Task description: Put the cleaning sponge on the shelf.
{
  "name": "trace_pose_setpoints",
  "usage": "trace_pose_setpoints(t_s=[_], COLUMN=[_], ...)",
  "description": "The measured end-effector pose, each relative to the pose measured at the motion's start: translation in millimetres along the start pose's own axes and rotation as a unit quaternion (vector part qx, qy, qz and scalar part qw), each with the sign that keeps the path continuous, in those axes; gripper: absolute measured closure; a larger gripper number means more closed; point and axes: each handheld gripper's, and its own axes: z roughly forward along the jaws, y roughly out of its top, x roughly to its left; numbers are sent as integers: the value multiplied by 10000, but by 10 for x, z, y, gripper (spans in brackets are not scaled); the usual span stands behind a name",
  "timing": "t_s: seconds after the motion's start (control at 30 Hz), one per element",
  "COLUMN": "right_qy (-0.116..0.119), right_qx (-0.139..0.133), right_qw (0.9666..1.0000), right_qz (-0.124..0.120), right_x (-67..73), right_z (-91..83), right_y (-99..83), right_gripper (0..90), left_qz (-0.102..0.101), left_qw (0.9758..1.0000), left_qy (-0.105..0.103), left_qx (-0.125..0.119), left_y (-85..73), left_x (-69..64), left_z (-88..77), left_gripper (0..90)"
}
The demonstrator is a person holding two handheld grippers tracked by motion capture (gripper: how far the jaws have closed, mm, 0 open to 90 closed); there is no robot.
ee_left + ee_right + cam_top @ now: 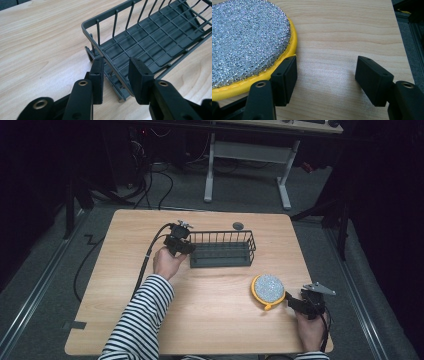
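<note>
Jaws of the left gripper (115, 75) clamped the near end wall of the dark-grey wire basket (155, 42), whose long axis ran straight ahead; the right gripper (325, 77) gaped wide beside the yellow-rimmed silver scouring pad (244, 42).

dark grey basket (223, 249), yellow-rimmed silver scrubber (268, 289), striped sleeve (142, 317).

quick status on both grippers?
Left gripper: shut on the end wall of the wire basket.
Right gripper: open, holding nothing, beside the yellow-rimmed scouring pad.
</note>
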Motion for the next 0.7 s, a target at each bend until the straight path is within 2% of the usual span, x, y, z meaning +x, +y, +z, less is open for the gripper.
trace_pose_setpoints(t_s=[0.3,0.5,0.6,0.7], right_qy=[1,0,-9,-13], right_qx=[0,1,7,8], right_qw=[10000,10000,10000,10000], right_qz=[-1,2,23,22], right_x=[0,1,3,4], right_z=[0,0,-2,-1], right_y=[0,0,-1,-1], right_gripper=[344,343,343,343], left_qz=[97,92,102,195], left_qw=[9999,9999,9998,9996], left_qy=[-10,-59,-160,-150], left_qx=[-31,-41,-105,-111], left_y=[-189,-348,-430,-480], left_x=[30,7,-8,-52], left_z=[-161,-291,-358,-405], left_gripper=[657,655,656,656])
